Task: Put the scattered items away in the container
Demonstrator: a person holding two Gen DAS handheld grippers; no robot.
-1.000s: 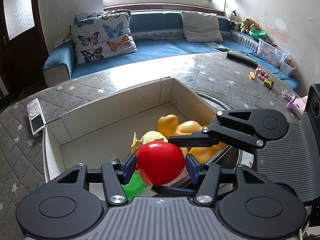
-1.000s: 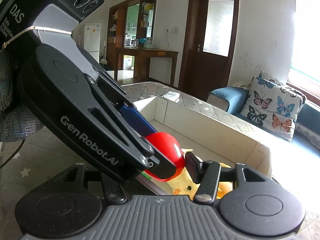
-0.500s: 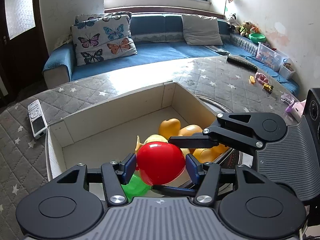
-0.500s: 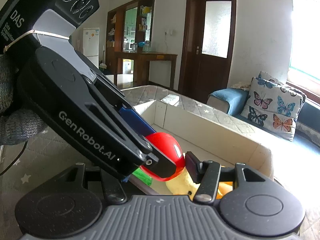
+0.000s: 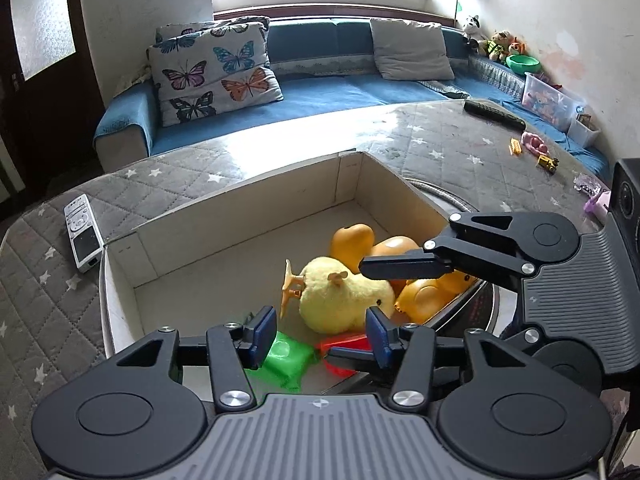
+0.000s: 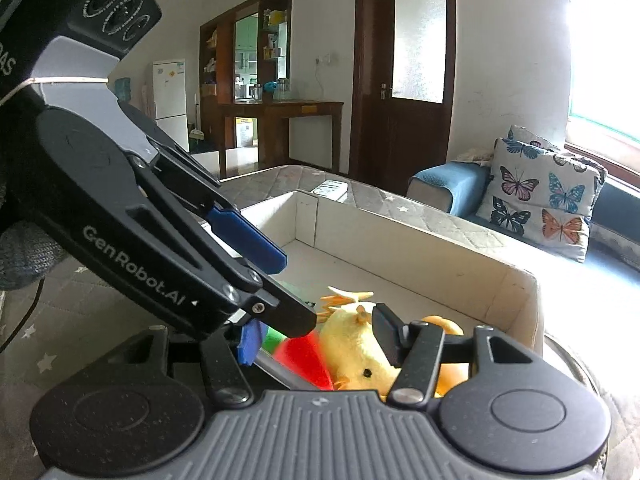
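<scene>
Hovering just over the near edge of the cardboard box [image 5: 248, 216], the left tool [image 5: 320, 330] has its two blue pads spread wide with nothing between them, and I think this is because the red toy [image 5: 340, 346] now lies below it on the box floor, at the near wall, beside a green toy [image 5: 286, 360]. In the right wrist view the same red toy [image 6: 306, 356] looks blurred, so it may not be at rest yet. Next to it, more to the middle, rests a yellow plush chick [image 5: 344, 300] on its side, and behind that lies an orange rubber duck [image 5: 384, 252]; the toys are gathered in the right half of the box, I suppose because they are let go from this near corner. The right tool [image 6: 320, 336] hangs low over the same corner, just beside the left one and crossing in front of it, its fingers also apart and holding nothing that I can see. On the quilted surface [image 5: 440, 140], well apart from the box at the far right, small items remain: a yellow piece [image 5: 515, 147], a pink toy [image 5: 534, 142] and a little truck [image 5: 548, 164]. A white remote [image 5: 83, 232] lies just beside the left corner of the box. So the tidying is, in my judgement, only partly done.
</scene>
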